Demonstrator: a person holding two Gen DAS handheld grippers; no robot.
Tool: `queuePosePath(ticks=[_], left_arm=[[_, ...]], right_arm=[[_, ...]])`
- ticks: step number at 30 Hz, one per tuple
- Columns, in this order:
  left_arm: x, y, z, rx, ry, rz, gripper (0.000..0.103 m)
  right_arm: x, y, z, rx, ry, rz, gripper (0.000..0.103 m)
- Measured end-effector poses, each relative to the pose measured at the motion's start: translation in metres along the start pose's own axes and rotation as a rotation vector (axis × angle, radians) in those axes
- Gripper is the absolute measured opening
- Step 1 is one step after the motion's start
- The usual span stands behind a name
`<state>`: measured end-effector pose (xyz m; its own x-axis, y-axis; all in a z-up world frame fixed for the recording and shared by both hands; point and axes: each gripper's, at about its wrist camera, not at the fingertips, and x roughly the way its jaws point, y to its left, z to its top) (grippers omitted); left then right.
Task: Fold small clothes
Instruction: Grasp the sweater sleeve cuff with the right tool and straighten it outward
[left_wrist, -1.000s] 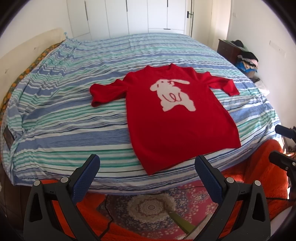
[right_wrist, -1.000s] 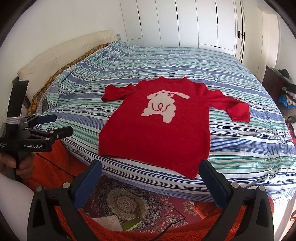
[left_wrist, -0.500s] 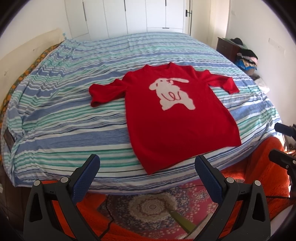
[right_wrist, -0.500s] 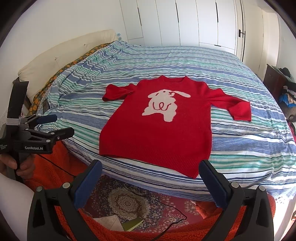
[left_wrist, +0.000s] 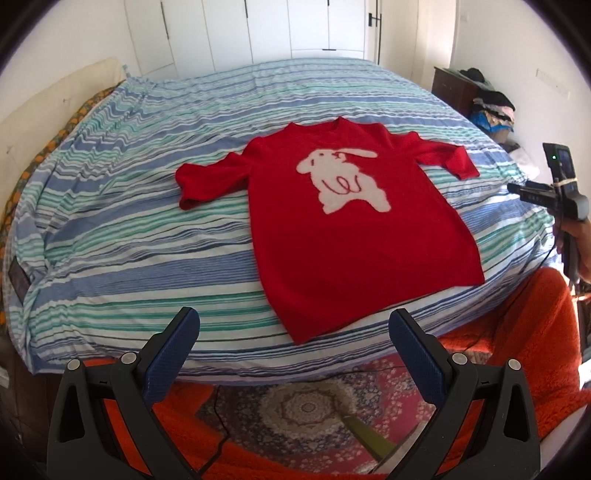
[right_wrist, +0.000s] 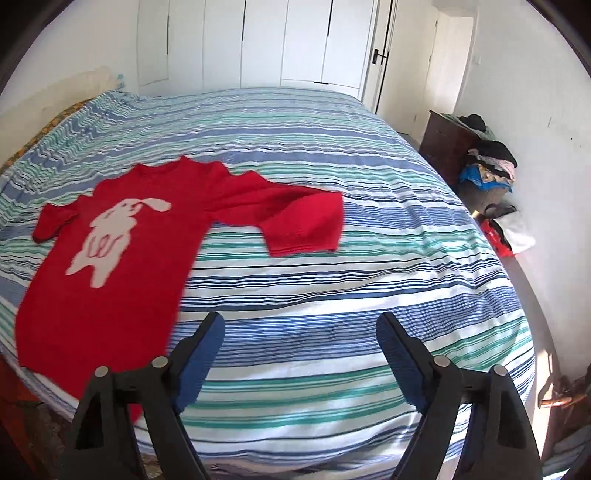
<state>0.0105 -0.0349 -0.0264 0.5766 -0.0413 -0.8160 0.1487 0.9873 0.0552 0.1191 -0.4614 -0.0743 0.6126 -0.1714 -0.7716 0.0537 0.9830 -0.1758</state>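
item: red sweater (left_wrist: 354, 236), white rabbit motif on the chest, spread flat and unfolded on a striped bedspread (left_wrist: 129, 236); centre of the left wrist frame, left half of the right wrist frame. hem toward the lower frame edge, neckline toward the top, both sleeves out sideways; one cuff (right_wrist: 303, 229) sits mid-frame in the right wrist view.

left gripper (left_wrist: 291, 332): bottom of its frame, jaws spread wide, holding nothing, short of the bed edge, hem corner between the fingers in the picture, not touching.

right gripper (right_wrist: 299, 332): bottom of its frame, jaws spread wide, holding nothing, over bare stripes beside the sweater's side edge; view motion-blurred.

surroundings: patterned rug (left_wrist: 306, 406) at lower centre, white wardrobe (right_wrist: 258, 40) along the top, pile of clothes (right_wrist: 487, 166) at right.
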Motion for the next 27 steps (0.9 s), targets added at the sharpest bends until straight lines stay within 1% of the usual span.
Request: queuePosePath(ticks=[1, 3, 7, 8, 10, 11, 12, 13, 14, 16, 19, 23, 25, 26, 27], left_arm=[[0.001, -0.003, 0.001, 0.006, 0.005, 0.003, 0.102], [0.002, -0.008, 0.002, 0.022, 0.008, 0.023, 0.102], [0.007, -0.013, 0.006, 0.029, 0.028, 0.052, 0.102], [0.008, -0.013, 0.006, 0.03, 0.035, 0.058, 0.102], [0.009, -0.013, 0.007, 0.031, 0.045, 0.078, 0.102], [0.01, -0.012, 0.007, 0.029, 0.049, 0.089, 0.102], [0.01, -0.01, 0.007, 0.024, 0.053, 0.096, 0.102], [0.011, -0.009, 0.006, 0.016, 0.058, 0.101, 0.102], [0.012, -0.008, 0.006, 0.006, 0.066, 0.103, 0.102], [0.019, -0.005, 0.006, -0.014, 0.091, 0.091, 0.102], [0.028, -0.01, 0.008, -0.012, 0.12, 0.054, 0.102], [0.032, -0.029, 0.013, 0.054, 0.131, 0.03, 0.102], [0.029, -0.037, 0.014, 0.091, 0.116, 0.036, 0.102], [0.027, -0.04, 0.014, 0.104, 0.11, 0.043, 0.102], [0.027, -0.042, 0.014, 0.11, 0.106, 0.05, 0.102]], right_arm=[[0.021, -0.007, 0.008, -0.027, 0.021, -0.016, 0.065], [0.056, -0.007, 0.025, -0.097, 0.032, -0.003, 0.064], [0.114, 0.03, 0.051, -0.22, 0.066, 0.089, 0.064], [0.128, 0.041, 0.053, -0.256, 0.077, 0.092, 0.064], [0.157, 0.057, 0.055, -0.34, 0.101, 0.05, 0.064], [0.168, 0.058, 0.055, -0.359, 0.111, 0.04, 0.058], [0.17, 0.054, 0.057, -0.346, 0.105, 0.049, 0.046], [0.166, 0.046, 0.06, -0.312, 0.095, 0.06, 0.015], [0.16, 0.034, 0.064, -0.256, 0.076, 0.073, 0.009], [0.137, -0.003, 0.069, -0.082, 0.021, 0.12, 0.009], [0.119, -0.076, 0.064, 0.207, 0.004, 0.192, 0.009], [0.138, -0.16, 0.034, 0.583, 0.08, 0.221, 0.009], [0.153, -0.19, 0.013, 0.771, 0.112, 0.247, 0.009], [0.157, -0.201, 0.005, 0.842, 0.116, 0.256, 0.01], [0.16, -0.207, -0.001, 0.883, 0.115, 0.266, 0.011]])
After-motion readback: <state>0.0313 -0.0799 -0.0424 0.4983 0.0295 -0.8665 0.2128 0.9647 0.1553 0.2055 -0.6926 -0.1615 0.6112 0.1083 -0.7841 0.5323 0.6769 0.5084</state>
